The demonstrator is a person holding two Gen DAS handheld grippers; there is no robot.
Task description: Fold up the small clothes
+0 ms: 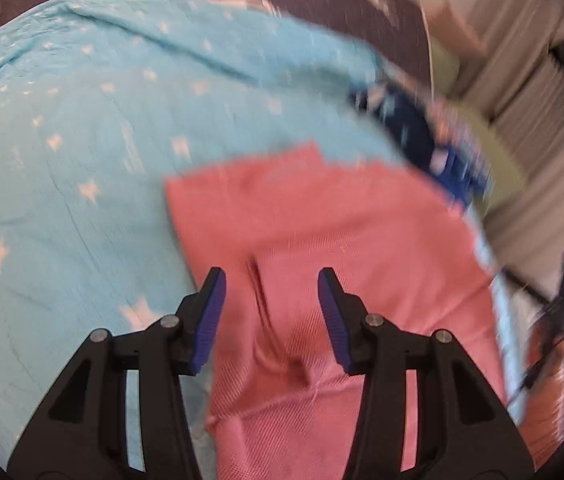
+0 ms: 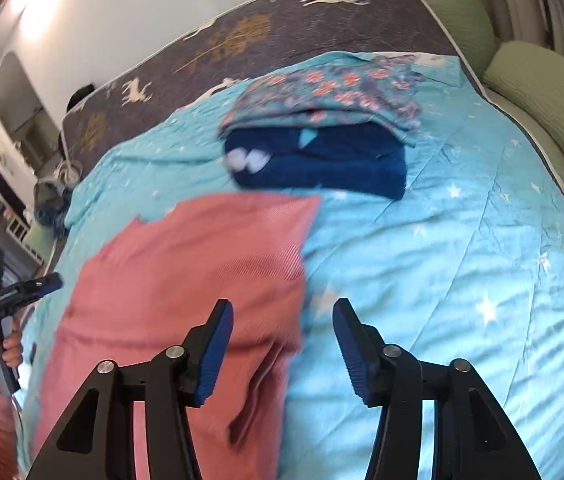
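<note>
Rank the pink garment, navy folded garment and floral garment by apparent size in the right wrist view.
1. pink garment, though nearest the camera.
2-3. floral garment and navy folded garment: look alike, so unranked.

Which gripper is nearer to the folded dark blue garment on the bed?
The right gripper. It hangs open at the pink cloth's edge, facing the dark blue garment. The left gripper is open over the pink cloth, farther away.

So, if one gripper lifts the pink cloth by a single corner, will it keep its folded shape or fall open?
The pink cloth would probably fall open: it is soft woven fabric, with loose layers showing at its near edge. It likely feels light and limp, since it follows the blue quilt beneath. It may drag rather than slide on the quilt.
</note>
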